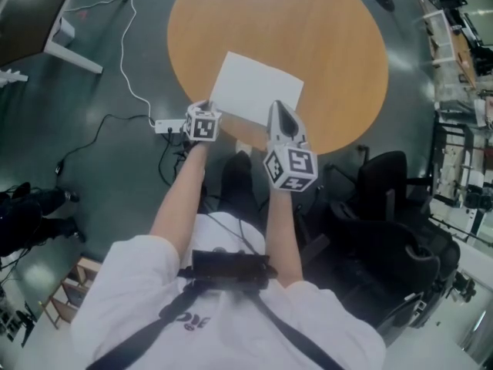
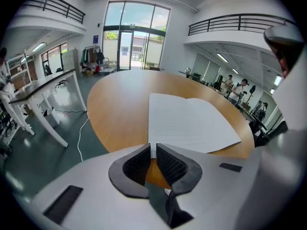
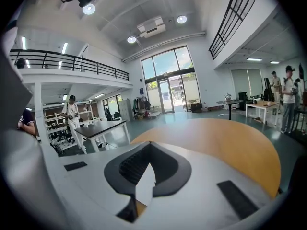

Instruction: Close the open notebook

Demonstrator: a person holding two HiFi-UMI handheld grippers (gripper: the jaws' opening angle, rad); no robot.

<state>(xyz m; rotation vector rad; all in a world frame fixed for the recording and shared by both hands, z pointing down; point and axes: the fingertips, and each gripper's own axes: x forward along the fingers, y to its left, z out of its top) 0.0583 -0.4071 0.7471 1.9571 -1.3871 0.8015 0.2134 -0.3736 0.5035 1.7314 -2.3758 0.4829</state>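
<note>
The likeliest slip, I'd judge, was that your left tongs point(image 2: 152, 147) took too little: their jaws stood narrow, a thin slit open between the pads point(image 2: 137, 166), with only the near left corner of the notebook point(image 2: 192, 123) inside that slit. A bite that shallow could have caught a single sheet rather than the whole left half, and swinging it over might have creased or torn the paper, or let it slide out. A second risk lay with your right tongs point(image 3: 149, 144). Their tips were together with nothing plainly pinched, and they hung over the right-hand page, so a leaf folded across from the left could have landed on them. A sideways tug might also have dragged the book along the table point(image 1: 331, 45), since it lay near the edge closest to you. From the left tongs the open pages spread ahead and to the right. From the right tongs they lay just below and in front, white showing under the jaws.
</note>
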